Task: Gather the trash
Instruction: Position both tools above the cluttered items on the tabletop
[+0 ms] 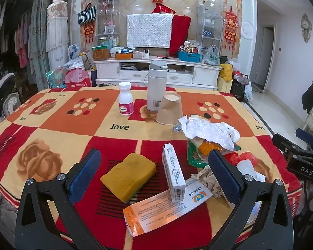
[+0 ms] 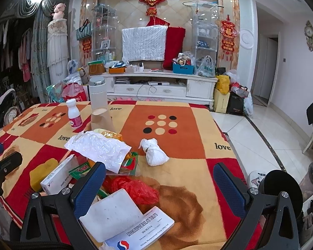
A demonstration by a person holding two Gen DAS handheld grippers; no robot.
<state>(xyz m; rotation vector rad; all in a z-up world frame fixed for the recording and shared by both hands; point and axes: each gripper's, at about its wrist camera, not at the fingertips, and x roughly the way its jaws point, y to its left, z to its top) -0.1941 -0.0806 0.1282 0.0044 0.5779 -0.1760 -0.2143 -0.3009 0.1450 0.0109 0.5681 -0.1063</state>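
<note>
Left claw [image 1: 154, 175]: jaws apart, empty, straddling the yellow sponge [image 1: 128, 178] and white carton [image 1: 174, 177]. Right claw [image 2: 159, 184]: jaws apart above the red wrapper [image 2: 135, 189]. Trash litters the surface [image 2: 177, 116]; centre one item, then close

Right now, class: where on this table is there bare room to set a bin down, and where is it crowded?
Free: left of the pill bottle, and the far right corner beyond the white wad. Crowded: the near middle around the sponge, boxes and wrappers.
</note>
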